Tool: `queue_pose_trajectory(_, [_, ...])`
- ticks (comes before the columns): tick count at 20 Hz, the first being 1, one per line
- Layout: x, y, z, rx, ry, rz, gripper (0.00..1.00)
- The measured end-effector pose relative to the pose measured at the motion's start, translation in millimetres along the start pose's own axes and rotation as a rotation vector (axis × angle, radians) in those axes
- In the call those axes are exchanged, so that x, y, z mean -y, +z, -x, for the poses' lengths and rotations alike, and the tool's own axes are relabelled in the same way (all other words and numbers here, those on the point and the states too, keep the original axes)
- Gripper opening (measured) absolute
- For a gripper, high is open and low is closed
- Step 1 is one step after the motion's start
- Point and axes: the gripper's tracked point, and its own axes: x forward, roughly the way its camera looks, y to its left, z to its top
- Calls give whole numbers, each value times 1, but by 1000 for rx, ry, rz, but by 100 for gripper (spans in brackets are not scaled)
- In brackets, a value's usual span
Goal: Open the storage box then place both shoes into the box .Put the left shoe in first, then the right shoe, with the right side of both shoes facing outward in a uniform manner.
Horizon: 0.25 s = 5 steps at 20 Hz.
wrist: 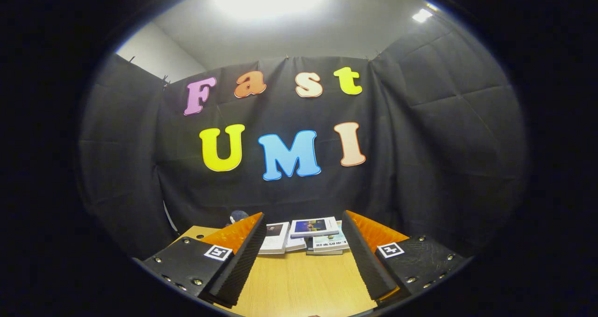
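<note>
**Above the wooden table, jaws spread and empty**

Over the near part of the wooden table [299, 284], the gripper [303, 256] hangs with its 2 fingers [243, 256] wide apart, holding nothing and touching nothing; bare tabletop lies between them. Beyond the fingertips, at the far edge of the table, sits a small spread of books [308, 237]: 1 lies to the left, and others are stacked to the right with a dark-covered book on top. A dark rounded object [238, 215] peeks up behind the left finger, too hidden to identify. Black cloth [444, 144] forms the far wall behind the table.
</note>
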Motion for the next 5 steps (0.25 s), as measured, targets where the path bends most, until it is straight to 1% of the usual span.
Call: queue_pose_trajectory(5, [12,6,6,30,-18,-10,97])
